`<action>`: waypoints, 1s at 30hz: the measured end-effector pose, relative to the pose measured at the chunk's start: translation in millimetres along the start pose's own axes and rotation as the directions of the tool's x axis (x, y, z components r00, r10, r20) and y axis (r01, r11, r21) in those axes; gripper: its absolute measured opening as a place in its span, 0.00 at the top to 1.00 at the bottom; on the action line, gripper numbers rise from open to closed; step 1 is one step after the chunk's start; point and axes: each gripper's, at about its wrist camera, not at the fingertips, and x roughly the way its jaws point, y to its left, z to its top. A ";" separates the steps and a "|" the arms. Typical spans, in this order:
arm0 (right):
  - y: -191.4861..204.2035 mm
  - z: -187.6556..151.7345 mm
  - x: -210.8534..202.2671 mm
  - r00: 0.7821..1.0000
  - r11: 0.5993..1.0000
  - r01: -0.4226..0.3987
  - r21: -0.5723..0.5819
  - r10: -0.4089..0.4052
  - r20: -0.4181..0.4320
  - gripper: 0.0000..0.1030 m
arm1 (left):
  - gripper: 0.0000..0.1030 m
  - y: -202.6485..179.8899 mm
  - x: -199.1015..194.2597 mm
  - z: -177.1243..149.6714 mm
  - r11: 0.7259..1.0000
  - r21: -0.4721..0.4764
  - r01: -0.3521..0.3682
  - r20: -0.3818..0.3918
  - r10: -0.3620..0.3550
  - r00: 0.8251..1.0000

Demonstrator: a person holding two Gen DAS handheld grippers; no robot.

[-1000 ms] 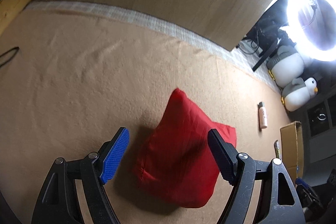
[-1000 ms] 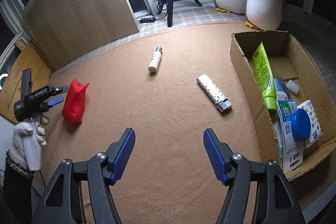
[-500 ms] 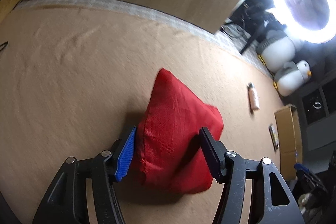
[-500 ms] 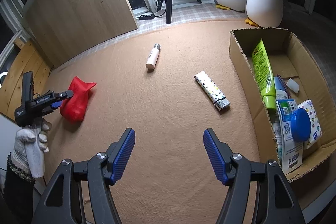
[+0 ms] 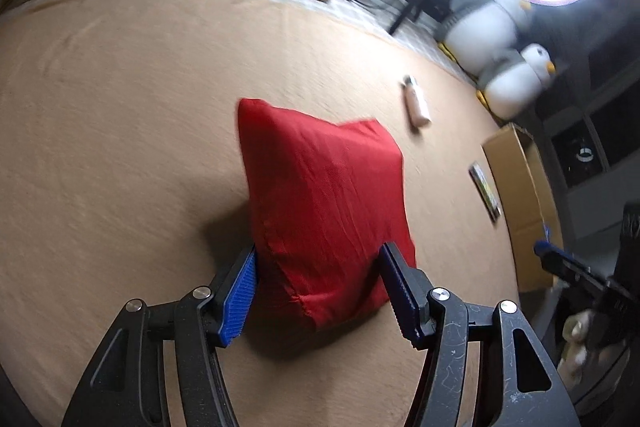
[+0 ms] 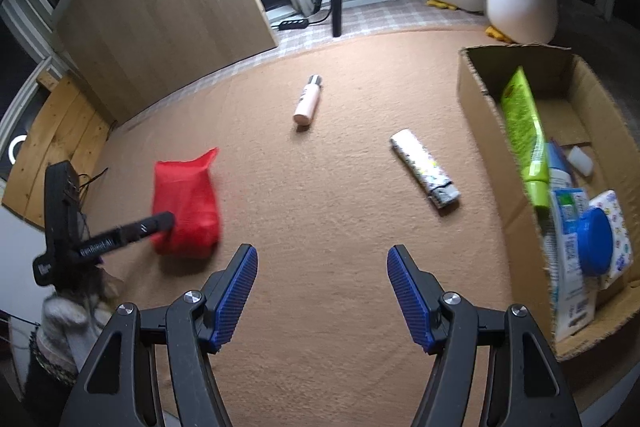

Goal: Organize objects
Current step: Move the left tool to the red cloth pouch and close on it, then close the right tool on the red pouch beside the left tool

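Now left gripper (image 5: 318, 291) clamps red pouch (image 5: 324, 195), dragged

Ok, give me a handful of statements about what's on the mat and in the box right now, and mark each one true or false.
1. The left gripper has its fingers closed on the red fabric pouch. True.
2. The right gripper holds the patterned lighter. False: its fingers are open with nothing between them, and the lighter lies on the mat.
3. The green tube is inside the cardboard box. True.
4. The small pink bottle stands upright. False: it lies on its side on the mat.
5. The blue-lidded jar sits on the mat outside the box. False: it is in the box.
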 end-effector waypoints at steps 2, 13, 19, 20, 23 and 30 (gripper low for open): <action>4.9 3.4 5.7 1.000 1.000 -0.017 -0.019 0.017 -0.010 0.38 | 0.35 -7.0 0.0 -3.7 0.999 0.027 -0.025 -0.001 0.025 1.000; 48.5 31.6 51.8 0.988 0.984 -0.138 -0.111 0.128 -0.091 0.33 | 0.19 -10.2 -6.6 1.4 0.999 0.026 -0.040 0.018 0.039 0.999; 76.4 44.2 80.0 0.975 0.969 -0.182 -0.165 0.156 -0.156 0.33 | 0.19 -7.1 -5.5 1.2 0.999 0.021 -0.045 0.020 0.044 0.999; 81.8 45.1 86.0 0.974 0.967 -0.184 -0.174 0.155 -0.168 0.33 | 0.19 -6.1 -5.5 1.4 0.999 0.019 -0.044 0.022 0.043 0.999; 90.5 47.4 99.3 0.965 0.963 -0.206 -0.173 0.171 -0.197 0.33 | 0.19 -4.9 -4.7 2.2 0.999 0.015 -0.037 0.026 0.037 0.999; 98.4 52.1 123.5 0.948 0.959 -0.241 -0.147 0.200 -0.247 0.33 | 0.19 -2.1 1.9 1.9 1.000 0.006 -0.028 0.017 0.028 0.999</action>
